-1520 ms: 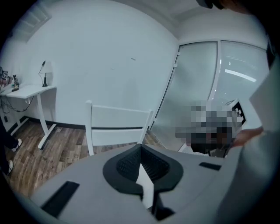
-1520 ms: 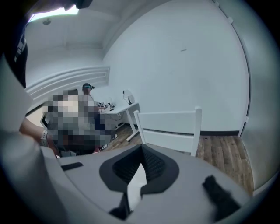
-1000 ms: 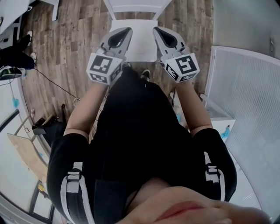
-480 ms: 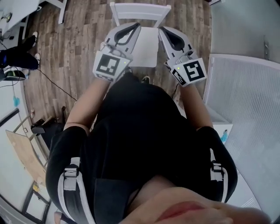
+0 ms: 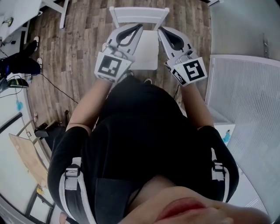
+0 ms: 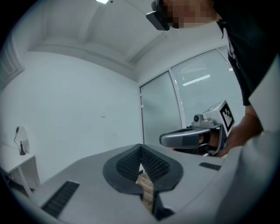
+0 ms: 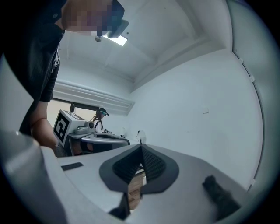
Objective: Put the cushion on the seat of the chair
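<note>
Overhead, the left gripper (image 5: 139, 28) and right gripper (image 5: 161, 30) were held level, jaws clenched on nothing, above the white chair (image 5: 139, 12) on the wooden floor (image 5: 83, 48). The cushion could not be told apart from the seat (image 5: 146, 50).

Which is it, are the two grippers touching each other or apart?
Apart. The head view shows the left gripper and the right gripper side by side, with the white chair seat visible in the gap between them.
</note>
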`<state>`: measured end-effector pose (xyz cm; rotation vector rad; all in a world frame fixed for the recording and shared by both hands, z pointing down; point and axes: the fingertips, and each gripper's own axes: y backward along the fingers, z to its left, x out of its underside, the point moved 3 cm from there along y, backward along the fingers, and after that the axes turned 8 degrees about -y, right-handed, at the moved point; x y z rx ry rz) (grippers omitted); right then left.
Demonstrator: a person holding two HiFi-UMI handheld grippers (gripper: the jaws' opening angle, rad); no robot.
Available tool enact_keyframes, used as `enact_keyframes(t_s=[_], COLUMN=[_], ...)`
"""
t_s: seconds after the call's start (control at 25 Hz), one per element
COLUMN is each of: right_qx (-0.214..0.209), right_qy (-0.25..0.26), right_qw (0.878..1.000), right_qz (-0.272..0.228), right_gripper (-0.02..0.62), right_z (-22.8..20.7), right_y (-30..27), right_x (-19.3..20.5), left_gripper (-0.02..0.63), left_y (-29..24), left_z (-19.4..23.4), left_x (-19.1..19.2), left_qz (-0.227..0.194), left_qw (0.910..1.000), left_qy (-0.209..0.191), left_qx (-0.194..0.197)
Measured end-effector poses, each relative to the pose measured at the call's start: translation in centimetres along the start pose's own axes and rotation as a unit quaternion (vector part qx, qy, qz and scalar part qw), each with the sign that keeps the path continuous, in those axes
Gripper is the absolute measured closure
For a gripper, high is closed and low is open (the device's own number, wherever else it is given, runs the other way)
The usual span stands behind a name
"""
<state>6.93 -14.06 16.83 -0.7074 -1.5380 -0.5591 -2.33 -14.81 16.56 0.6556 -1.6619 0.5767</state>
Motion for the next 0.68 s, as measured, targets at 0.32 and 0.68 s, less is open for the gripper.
enact_keyframes(t_s=[0.32,0.68], right_qx=[0.0,0.002], right_qy=[0.003,0.009], right_qw=[1.0,1.0], right_qz=[-0.004,-0.005], right_gripper=[0.58,0.58], right_z=[-0.11,-0.12], right_y=[-0.45,-0.96], right_x=[0.11,0.09], left_gripper=[0.594,0.594], left_y=[-0.05,0.12], left_z=[0.39,0.9], left_x=[0.5,0.61], left_qz=[-0.001,0.004], left_qw=[1.0,1.0], left_qy=[-0.008,-0.007], left_qx=[-0.002,-0.002])
